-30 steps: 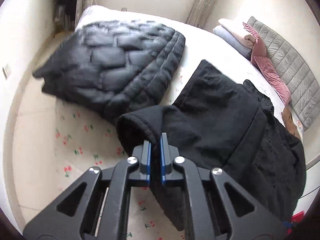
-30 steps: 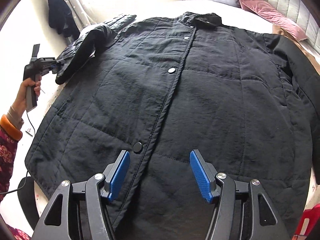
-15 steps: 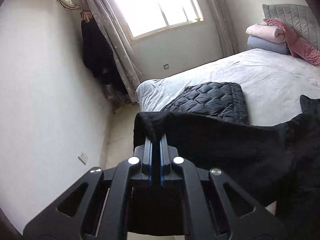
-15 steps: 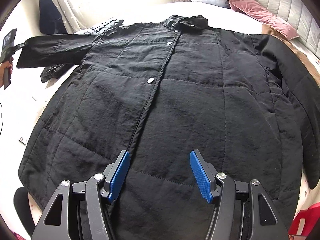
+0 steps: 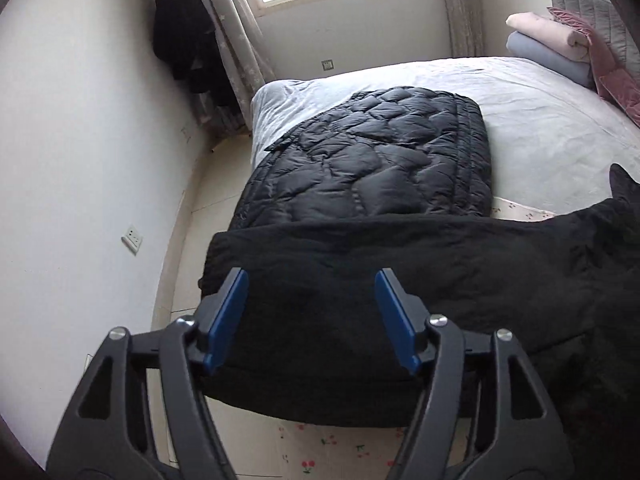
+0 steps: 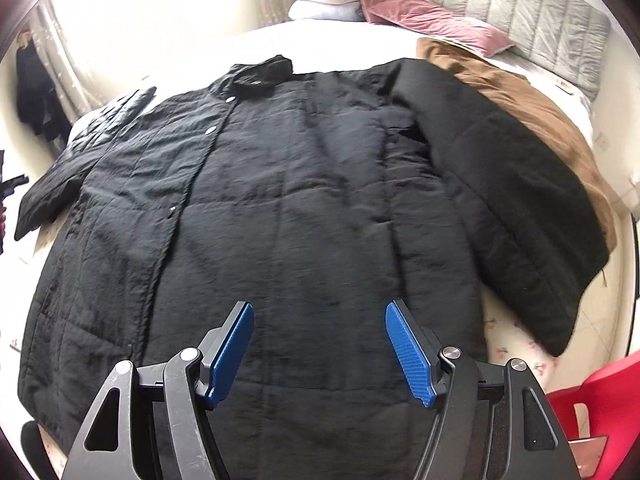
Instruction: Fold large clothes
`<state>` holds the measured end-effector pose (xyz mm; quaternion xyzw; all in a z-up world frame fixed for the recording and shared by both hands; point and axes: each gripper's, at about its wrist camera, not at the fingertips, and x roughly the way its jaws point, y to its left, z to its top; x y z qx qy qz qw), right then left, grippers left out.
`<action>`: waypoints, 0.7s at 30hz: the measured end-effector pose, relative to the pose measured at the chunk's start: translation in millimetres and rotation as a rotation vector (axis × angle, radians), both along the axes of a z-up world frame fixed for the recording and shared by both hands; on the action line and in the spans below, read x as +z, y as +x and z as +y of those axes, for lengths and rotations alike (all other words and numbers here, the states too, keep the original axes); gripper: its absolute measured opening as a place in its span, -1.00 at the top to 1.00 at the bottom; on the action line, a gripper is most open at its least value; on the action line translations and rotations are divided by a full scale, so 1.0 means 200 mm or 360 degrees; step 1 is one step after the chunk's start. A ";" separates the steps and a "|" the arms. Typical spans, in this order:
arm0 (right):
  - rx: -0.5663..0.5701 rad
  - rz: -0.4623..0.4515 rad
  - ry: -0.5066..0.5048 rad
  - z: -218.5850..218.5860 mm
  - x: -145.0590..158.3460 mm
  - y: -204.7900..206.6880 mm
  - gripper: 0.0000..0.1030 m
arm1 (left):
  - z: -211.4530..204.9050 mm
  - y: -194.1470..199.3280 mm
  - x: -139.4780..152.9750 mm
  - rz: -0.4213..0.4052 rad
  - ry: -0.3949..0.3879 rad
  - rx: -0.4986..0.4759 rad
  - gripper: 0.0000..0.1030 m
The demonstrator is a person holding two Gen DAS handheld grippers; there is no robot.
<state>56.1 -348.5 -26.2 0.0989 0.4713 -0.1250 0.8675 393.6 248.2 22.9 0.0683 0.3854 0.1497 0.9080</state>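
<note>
A large black quilted coat (image 6: 304, 208) lies front up on the bed, collar toward the far side. Its left sleeve (image 5: 360, 280) is stretched out flat to the side, cuff at the bed's edge; the sleeve also shows in the right wrist view (image 6: 44, 200). My left gripper (image 5: 312, 316) is open and empty just above that cuff. The right sleeve (image 6: 520, 216) lies angled out beside the body. My right gripper (image 6: 320, 348) is open and empty above the coat's lower hem.
A folded black puffer jacket (image 5: 380, 156) lies past the left sleeve. A brown garment (image 6: 520, 92) lies beside the right sleeve. Folded blankets and pink pillows (image 6: 400, 4) sit at the headboard. A red chair (image 6: 592, 400) stands at the right. A wall (image 5: 80, 160) is close on the left.
My left gripper has opened and let go of the sleeve cuff, which now lies flat. My right gripper has swung right, bringing the right sleeve into view.
</note>
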 end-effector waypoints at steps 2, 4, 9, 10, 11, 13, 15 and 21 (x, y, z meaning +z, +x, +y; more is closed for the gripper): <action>-0.0118 -0.0035 -0.0009 -0.13 0.03 -0.08 -0.41 | -0.11 -0.04 0.03 0.0004 -0.0060 -0.0097 -0.47; -0.0251 -0.0063 -0.0007 -0.28 0.04 -0.16 -0.45 | -0.21 -0.10 0.07 0.0000 -0.0107 -0.0190 -0.52; -0.0567 -0.0112 0.0019 -0.63 0.04 -0.37 -0.52 | -0.44 -0.25 0.12 0.0075 -0.0223 -0.0437 -0.71; -0.0610 -0.0121 0.0030 -0.69 0.03 -0.40 -0.53 | -0.49 -0.27 0.11 0.0105 -0.0253 -0.0487 -0.74; -0.0644 -0.0130 0.0044 -0.74 0.03 -0.42 -0.53 | -0.53 -0.31 0.11 0.0136 -0.0286 -0.0535 -0.75; -0.0702 -0.0161 0.0092 -0.83 0.00 -0.47 -0.55 | -0.61 -0.37 0.10 0.0181 -0.0357 -0.0598 -0.79; -0.0739 -0.0183 0.0137 -0.91 -0.03 -0.51 -0.55 | -0.67 -0.44 0.09 0.0219 -0.0432 -0.0637 -0.80; -0.0764 -0.0218 0.0255 -1.04 -0.15 -0.48 -0.56 | -0.81 -0.61 0.03 0.0341 -0.0641 -0.0699 -0.81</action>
